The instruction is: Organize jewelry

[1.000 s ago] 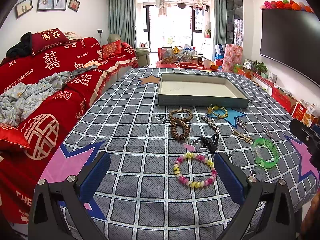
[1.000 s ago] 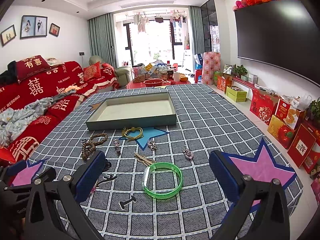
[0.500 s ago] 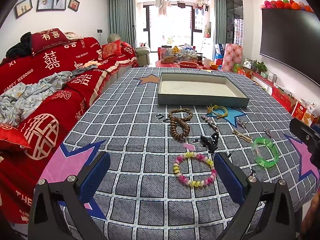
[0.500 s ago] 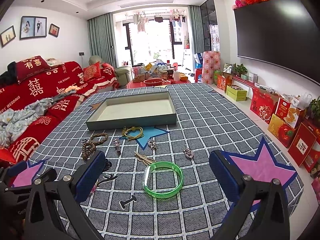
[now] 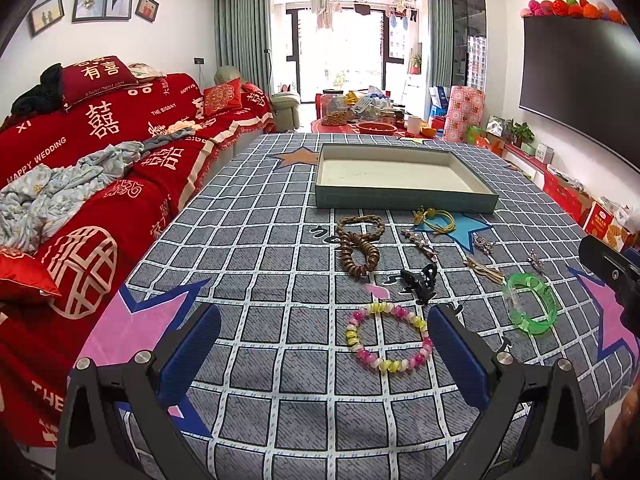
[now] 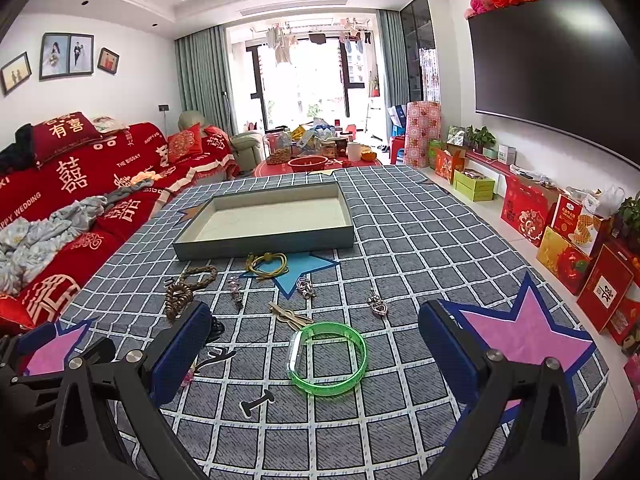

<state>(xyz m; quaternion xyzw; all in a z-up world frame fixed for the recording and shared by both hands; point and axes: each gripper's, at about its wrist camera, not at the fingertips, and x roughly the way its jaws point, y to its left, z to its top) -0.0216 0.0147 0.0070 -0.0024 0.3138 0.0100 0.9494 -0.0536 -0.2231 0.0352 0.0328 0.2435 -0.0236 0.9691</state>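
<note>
Right wrist: green bangle between jaws.

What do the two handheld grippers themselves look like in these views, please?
The left gripper and right gripper look alike: black angular frames, silver screw heads at the finger joints, and two fingers faced with flat, textured dark-blue pads. No cables or sleeves show.

Both low over the checked cloth, facing the window; right view further right; sharing tray and green bangle.
</note>
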